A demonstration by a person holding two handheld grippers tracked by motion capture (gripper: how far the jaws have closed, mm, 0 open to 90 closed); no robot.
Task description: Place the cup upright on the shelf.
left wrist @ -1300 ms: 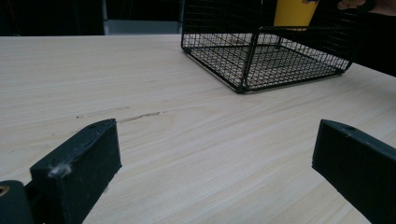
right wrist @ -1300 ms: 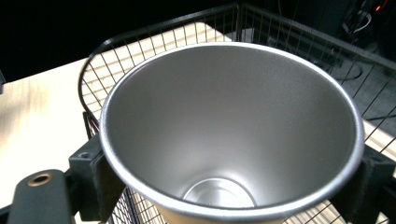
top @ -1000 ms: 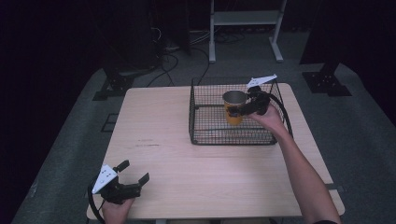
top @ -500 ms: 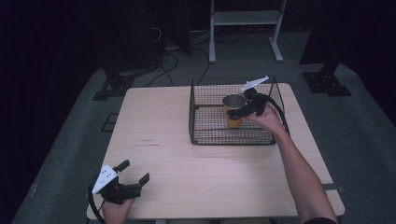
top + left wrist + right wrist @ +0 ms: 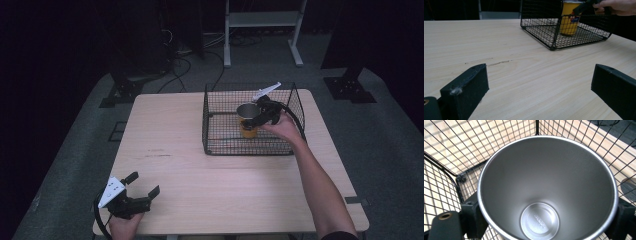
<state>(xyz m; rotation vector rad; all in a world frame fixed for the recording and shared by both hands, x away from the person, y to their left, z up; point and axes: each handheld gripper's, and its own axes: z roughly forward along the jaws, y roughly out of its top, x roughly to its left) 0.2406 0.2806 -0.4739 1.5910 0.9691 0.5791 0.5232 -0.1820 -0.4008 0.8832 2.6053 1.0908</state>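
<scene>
Light wooden table (image 5: 200, 150) stands on grey floor in a dark room. Black wire basket (image 5: 215, 120) sits on the far right part of the table. Yellow metal cup (image 5: 247, 120) stands upright inside it. Right gripper (image 5: 260, 116) is clamped on the cup's sides. Left gripper (image 5: 142, 187) rests at the near left corner, jaws spread apart, holding nothing.

A pale wooden table (image 5: 200, 150) carries a black wire basket (image 5: 220, 135) on its far right part.
</scene>
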